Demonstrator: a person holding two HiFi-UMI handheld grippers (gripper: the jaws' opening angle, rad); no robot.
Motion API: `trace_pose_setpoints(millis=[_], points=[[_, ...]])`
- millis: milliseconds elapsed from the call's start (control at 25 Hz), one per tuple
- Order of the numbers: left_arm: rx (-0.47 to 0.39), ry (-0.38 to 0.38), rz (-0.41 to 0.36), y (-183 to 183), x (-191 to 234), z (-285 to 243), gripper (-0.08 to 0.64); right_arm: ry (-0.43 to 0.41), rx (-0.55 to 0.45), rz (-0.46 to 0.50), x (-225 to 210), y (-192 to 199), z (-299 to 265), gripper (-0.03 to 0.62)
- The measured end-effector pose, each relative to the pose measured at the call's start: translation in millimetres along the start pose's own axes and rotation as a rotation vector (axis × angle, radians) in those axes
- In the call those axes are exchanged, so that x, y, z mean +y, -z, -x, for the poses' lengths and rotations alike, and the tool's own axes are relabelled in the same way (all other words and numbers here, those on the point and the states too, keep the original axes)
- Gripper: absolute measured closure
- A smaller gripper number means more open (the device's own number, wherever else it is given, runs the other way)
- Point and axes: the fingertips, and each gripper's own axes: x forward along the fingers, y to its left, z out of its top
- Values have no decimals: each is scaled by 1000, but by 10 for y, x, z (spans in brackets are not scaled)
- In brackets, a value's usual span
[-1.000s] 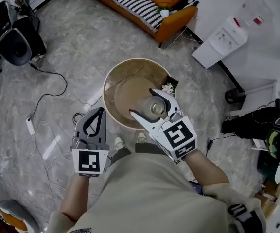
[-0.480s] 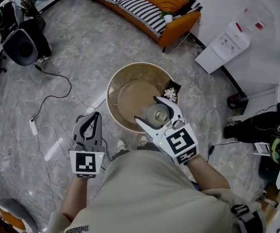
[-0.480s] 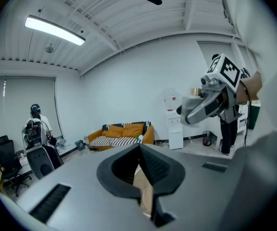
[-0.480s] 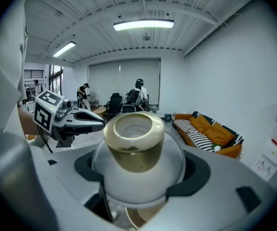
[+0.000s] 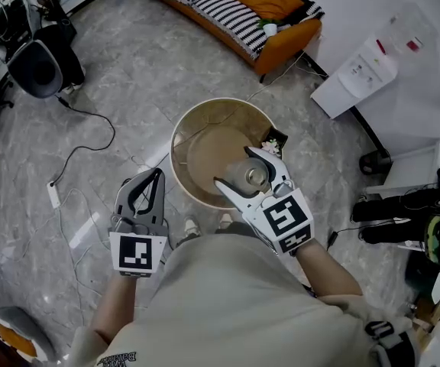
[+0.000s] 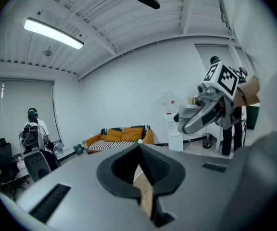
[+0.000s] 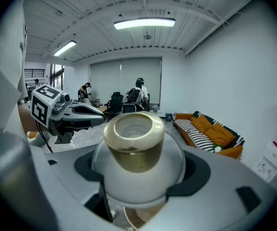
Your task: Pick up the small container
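The small container [image 5: 248, 176] is a round grey jar with a gold neck [image 7: 134, 141]. My right gripper [image 5: 239, 168] is shut on it and holds it in the air over the round wooden table [image 5: 176, 150]. In the right gripper view the jar [image 7: 137, 177] fills the space between the jaws, its open mouth facing away from the camera. My left gripper [image 5: 153, 179] hangs left of the table over the floor, jaws shut [image 6: 141, 150] with nothing between them. From the left gripper view, the right gripper [image 6: 196, 117] and the jar show at the upper right.
A small dark box with flowers [image 5: 270, 140] sits on the table's right edge. Cables [image 5: 90, 128] and a power strip [image 5: 53, 196] lie on the marble floor at the left. An orange sofa [image 5: 235, 6], a white dispenser [image 5: 357, 67] and a black chair [image 5: 33, 63] stand farther off.
The head view has shifted slightly. Both grippers keep nearly the same places by the table, and the right one stays shut on the container.
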Motion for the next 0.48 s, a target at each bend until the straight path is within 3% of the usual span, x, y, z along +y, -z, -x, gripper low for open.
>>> trace_pose_setpoints(millis=[480], points=[[17, -2, 49, 18, -81, -29, 554, -22, 35, -15, -60, 98, -50, 253]])
